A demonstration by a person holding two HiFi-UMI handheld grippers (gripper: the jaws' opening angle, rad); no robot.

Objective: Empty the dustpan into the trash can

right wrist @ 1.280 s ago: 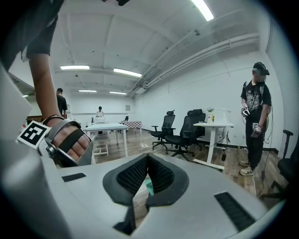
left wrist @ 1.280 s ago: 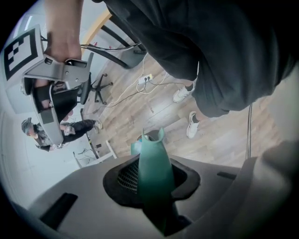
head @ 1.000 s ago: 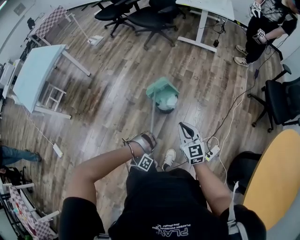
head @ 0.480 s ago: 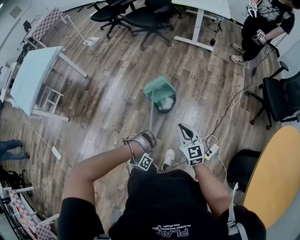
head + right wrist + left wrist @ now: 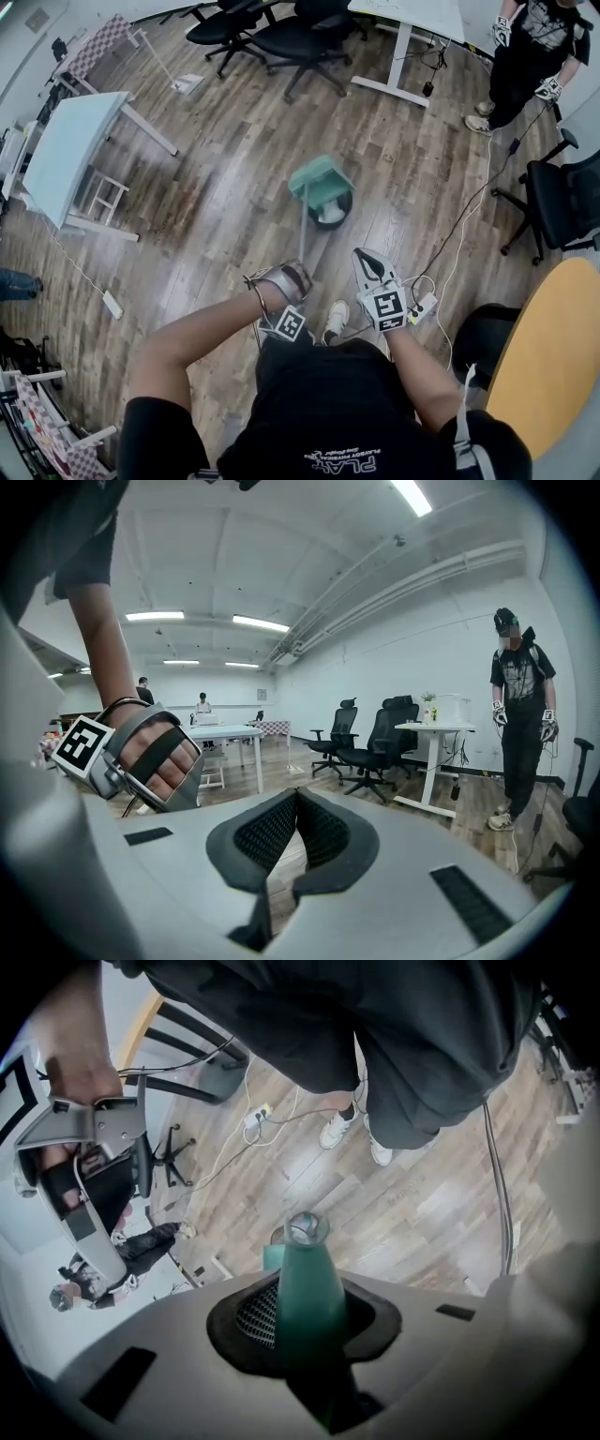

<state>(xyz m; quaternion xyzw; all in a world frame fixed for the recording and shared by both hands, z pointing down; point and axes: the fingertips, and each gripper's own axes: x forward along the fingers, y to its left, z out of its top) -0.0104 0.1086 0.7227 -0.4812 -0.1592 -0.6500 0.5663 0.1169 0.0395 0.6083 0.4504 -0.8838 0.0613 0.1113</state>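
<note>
L gripper (image 5: pixel 296 274) same as before, tight on dustpan handle (image 5: pixel 302 230); R gripper (image 5: pixel 367 259) closed, empty.

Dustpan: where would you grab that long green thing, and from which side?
The upper end of its handle, from the person's side: the pole slants back from the pan tipped over the trash can. The left tongs grip there.
</note>
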